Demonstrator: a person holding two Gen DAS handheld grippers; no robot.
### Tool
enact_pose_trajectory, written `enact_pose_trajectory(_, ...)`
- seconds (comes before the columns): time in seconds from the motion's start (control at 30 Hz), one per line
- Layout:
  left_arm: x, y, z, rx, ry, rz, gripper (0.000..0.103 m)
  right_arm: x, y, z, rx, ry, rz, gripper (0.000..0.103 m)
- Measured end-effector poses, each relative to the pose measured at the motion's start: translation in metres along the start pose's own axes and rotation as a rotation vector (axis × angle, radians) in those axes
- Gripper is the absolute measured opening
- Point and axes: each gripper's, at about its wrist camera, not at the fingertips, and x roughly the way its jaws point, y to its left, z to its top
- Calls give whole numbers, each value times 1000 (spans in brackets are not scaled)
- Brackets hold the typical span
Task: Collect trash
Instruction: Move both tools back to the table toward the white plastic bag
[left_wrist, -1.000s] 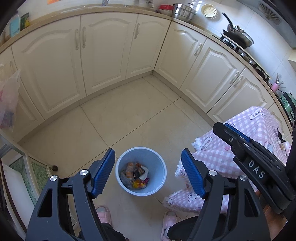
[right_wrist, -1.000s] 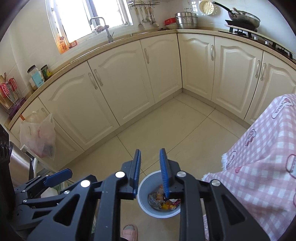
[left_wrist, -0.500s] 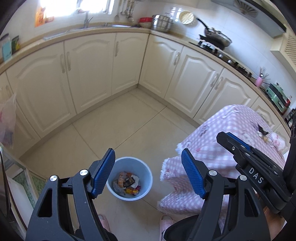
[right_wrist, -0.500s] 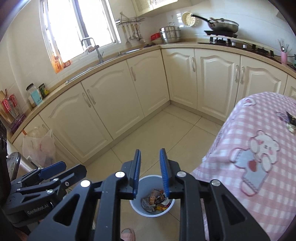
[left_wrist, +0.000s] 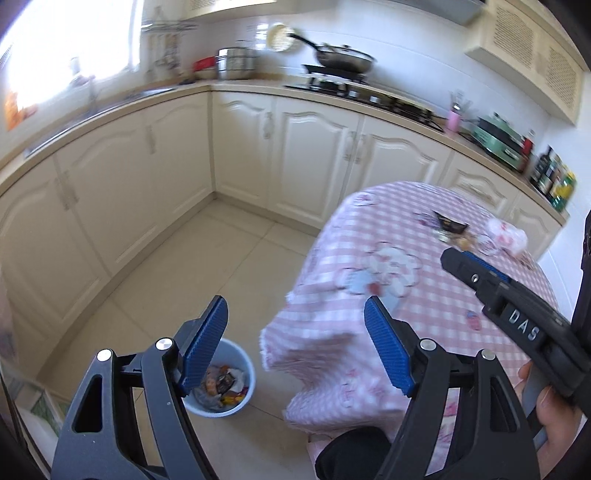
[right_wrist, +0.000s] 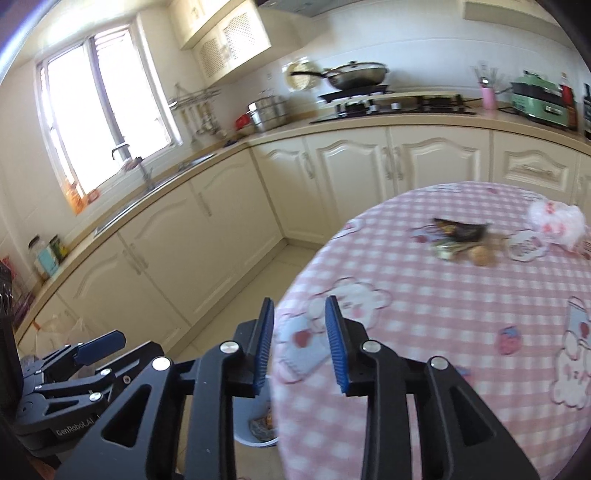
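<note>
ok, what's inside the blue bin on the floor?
The blue bin holds a heap of crumpled wrappers, orange, yellow, dark and white. The left tongs' pad covers its near-left part; the bottom lies hidden under the heap. In the right wrist view the tablecloth hides most of it.

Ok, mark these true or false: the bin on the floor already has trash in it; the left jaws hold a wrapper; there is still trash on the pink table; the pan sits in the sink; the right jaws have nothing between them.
1. The bin on the floor already has trash in it. True.
2. The left gripper holds a wrapper. False: its jaws stand wide apart with nothing between them.
3. Trash is still on the pink table. True: a dark wrapper and a crumpled pink and white bag lie near its far side.
4. The pan sits in the sink. False: it is on the stove.
5. The right gripper has nothing between its jaws. True: they are opening, empty.
</note>
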Motion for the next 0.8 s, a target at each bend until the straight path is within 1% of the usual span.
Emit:
enact_pose_trajectory(0.1,6,-33,4,48,9,-41,74,-15,-43,5,58,-27,-52,30)
enact_pose_trajectory(0.2,14,-64,7,94,12,-75,76,-27,-83,9,105,-46,-102,31)
enact_pose_trajectory(0.27,21,-82,10,113,20,-97,77,-36,-105,9,132,-57,-136,35)
enact_pose_trajectory(0.4,41,-121,16,154,46,-154,77,-47,-152,7,199,-69,-203,35)
enact_pose_trajectory(0.5,60,-146,21,170,65,-189,77,-48,-179,5,242,-64,-232,37)
enact_pose_trajectory(0.57,73,-160,25,183,72,-199,77,-46,-195,4,260,-57,-248,38)
enact_pose_trajectory(0.67,95,-176,31,192,95,-202,77,-37,-211,7,267,-37,-260,39)
enact_pose_trajectory(0.8,117,-188,42,191,109,-205,77,-25,-226,14,263,-25,-276,40)
